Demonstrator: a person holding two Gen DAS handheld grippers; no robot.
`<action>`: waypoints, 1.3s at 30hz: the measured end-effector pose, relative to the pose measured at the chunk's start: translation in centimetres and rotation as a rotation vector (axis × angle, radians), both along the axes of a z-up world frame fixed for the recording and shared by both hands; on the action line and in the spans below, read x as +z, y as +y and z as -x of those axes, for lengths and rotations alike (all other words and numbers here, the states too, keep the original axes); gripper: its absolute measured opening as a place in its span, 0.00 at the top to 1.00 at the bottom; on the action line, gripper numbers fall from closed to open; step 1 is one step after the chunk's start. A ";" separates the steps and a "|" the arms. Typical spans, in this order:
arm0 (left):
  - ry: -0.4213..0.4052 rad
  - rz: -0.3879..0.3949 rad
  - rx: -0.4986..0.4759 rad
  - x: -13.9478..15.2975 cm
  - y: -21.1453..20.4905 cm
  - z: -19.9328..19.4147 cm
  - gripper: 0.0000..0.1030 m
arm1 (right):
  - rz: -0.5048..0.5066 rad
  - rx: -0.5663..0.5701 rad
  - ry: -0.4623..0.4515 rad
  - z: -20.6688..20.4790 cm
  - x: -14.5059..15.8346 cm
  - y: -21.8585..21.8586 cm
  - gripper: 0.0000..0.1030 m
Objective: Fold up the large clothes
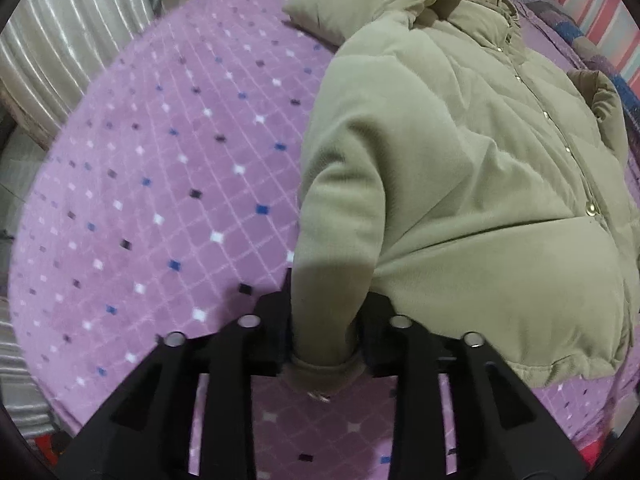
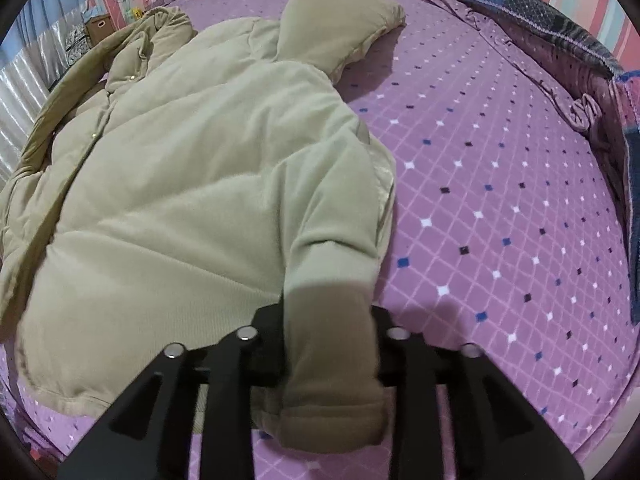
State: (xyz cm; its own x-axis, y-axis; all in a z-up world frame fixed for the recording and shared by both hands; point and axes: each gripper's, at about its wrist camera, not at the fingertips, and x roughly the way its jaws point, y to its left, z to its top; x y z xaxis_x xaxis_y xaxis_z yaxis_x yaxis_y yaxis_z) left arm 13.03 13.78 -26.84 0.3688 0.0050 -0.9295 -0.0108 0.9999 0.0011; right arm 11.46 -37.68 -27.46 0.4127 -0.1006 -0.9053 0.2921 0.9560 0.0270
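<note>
The puffy olive jacket [image 1: 460,168] lies face up on the purple bedspread [image 1: 160,168]. Each sleeve cuff sits at six o'clock, the left gripper [image 1: 326,332] clamped on one, the right gripper [image 2: 330,344] on the other. It looks soft, bulky and springy, so the cuffs seem good holds.

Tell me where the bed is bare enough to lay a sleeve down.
Two bare patches of bedspread: a broad one off the jacket's left-gripper side, toward the silver curtain, and another off its right-gripper side, up to the pillows. The jacket fills the middle; the far edge by the hood is cluttered.
</note>
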 end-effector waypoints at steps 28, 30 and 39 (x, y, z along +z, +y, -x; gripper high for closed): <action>-0.118 -0.147 -0.097 6.1 -9.0 -19.1 0.15 | 0.097 0.145 -0.155 -18.4 7.6 7.3 0.20; -0.115 -0.146 -0.105 5.7 -9.7 -20.8 0.15 | 0.104 0.156 -0.150 -19.9 7.1 7.7 0.19; -0.145 -0.173 -0.147 5.3 -14.5 -30.3 0.16 | 0.071 0.168 -0.113 -23.4 4.1 8.2 0.19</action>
State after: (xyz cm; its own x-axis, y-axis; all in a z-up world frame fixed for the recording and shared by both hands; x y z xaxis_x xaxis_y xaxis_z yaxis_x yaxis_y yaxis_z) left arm 43.30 -0.71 -21.59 0.5067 0.0955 -0.8568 0.1220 0.9759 0.1809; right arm 34.81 -29.45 -23.31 0.5274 -0.0835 -0.8455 0.1272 0.9917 -0.0186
